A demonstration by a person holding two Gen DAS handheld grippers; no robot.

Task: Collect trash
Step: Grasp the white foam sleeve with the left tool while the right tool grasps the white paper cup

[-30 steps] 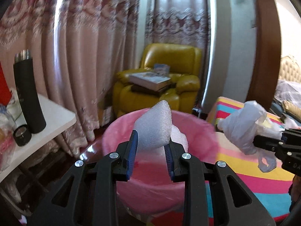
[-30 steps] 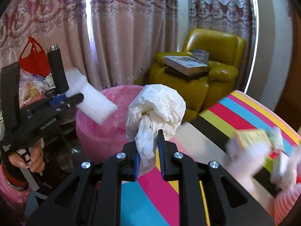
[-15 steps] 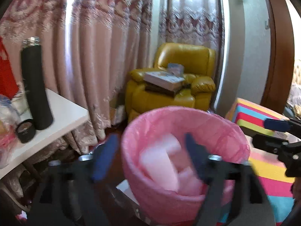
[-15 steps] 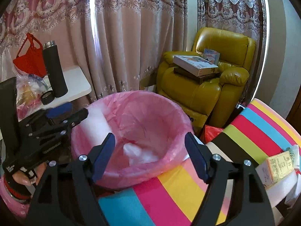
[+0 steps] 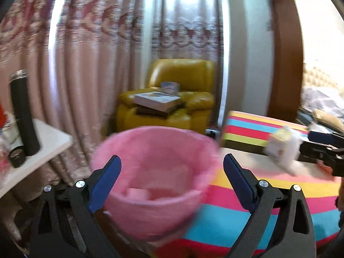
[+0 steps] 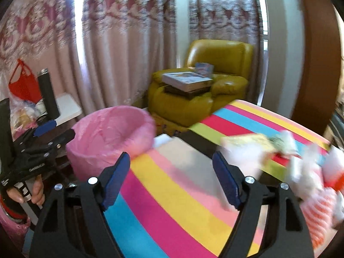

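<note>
Beside the round bin lined with a pink plastic bag (image 6: 111, 137), the heap of white and yellowish scraps (image 6: 286, 161) on the rainbow-striped cloth-covered table (image 6: 172, 193) is smeared by motion, so single pieces cannot be told apart, and the right edge cuts it off. Inside that bin, pale blocks (image 5: 137, 192) show only as blurred shapes behind its near wall. Left of it, the red plastic bag (image 5: 1, 116) is almost wholly cropped.

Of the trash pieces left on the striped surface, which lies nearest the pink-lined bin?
The yellow carton; the white wrappers and red-striped foam net lie further right, away from the bin.
</note>
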